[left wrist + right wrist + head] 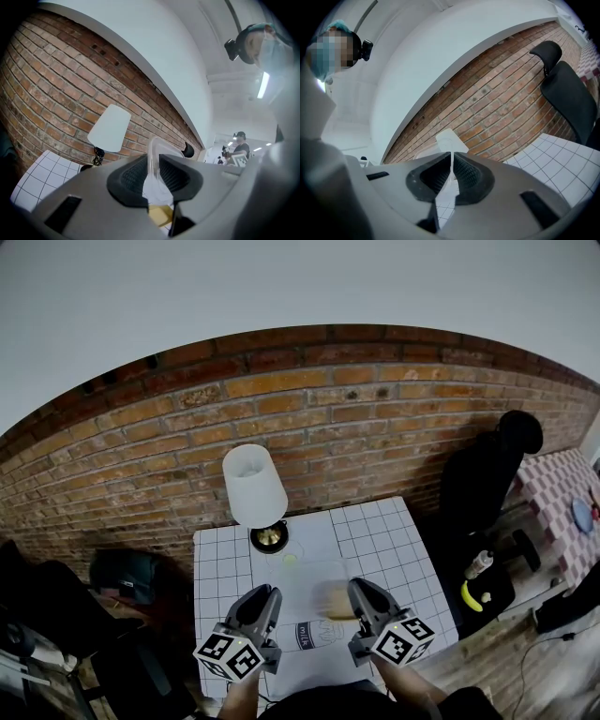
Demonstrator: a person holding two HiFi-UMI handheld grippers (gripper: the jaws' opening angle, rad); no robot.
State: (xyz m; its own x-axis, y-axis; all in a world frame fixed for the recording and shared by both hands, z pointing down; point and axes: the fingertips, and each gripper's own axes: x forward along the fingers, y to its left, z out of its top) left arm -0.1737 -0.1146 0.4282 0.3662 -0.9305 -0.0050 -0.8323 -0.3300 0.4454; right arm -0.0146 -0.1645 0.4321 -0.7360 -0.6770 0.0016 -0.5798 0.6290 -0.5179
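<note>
Above a white gridded table (384,531) I hold a clear plastic bag (319,589) with a yellowish block (336,602) inside. My left gripper (265,600) is shut on the bag's left edge and my right gripper (360,594) is shut on its right edge. In the left gripper view the clear plastic (153,157) stands pinched in my left gripper (153,177), with the yellow block (159,214) below the jaws. The right gripper view shows a thin plastic sheet (451,164) clamped in my right gripper (451,177).
A lamp with a white shade (254,486) stands at the table's back left against a brick wall (309,418). A small pale thing (291,559) lies near its base. A black office chair (487,474), a bottle (479,563) and a banana (470,597) are to the right.
</note>
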